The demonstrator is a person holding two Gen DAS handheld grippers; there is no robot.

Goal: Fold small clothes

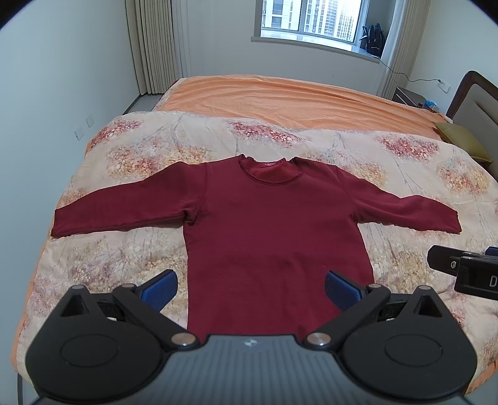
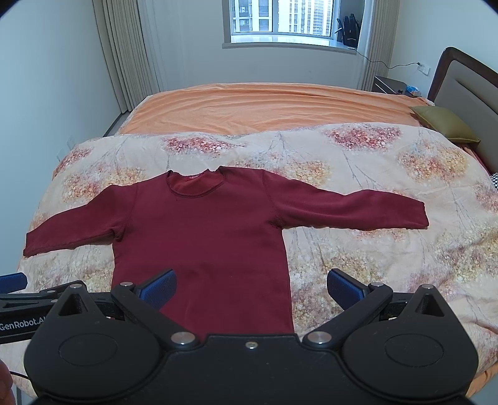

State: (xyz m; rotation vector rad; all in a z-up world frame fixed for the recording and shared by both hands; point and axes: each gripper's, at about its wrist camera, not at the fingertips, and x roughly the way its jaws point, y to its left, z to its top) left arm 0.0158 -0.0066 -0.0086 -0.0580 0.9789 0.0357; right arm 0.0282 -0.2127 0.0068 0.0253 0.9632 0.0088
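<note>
A dark red long-sleeved top [image 1: 274, 236] [image 2: 202, 236] lies flat on the floral quilt [image 1: 124, 249] [image 2: 373, 249], collar far, both sleeves spread out sideways, hem nearest me. My left gripper [image 1: 250, 288] hovers open above the hem, its blue pads wide apart over the body's lower part. My right gripper [image 2: 250, 288] is open too, above the hem's right corner, its left pad over the fabric and its right pad over the quilt. Nothing is held. Part of the right gripper [image 1: 463, 268] shows at the left view's right edge.
The quilt lies on a bed with an orange sheet [image 2: 264, 102]. An olive pillow [image 2: 445, 123] and the headboard [image 2: 460, 81] are at the right, a nightstand [image 2: 389, 84] beyond. Curtains and a window [image 2: 280, 18] back the room. Walls flank the bed's left side.
</note>
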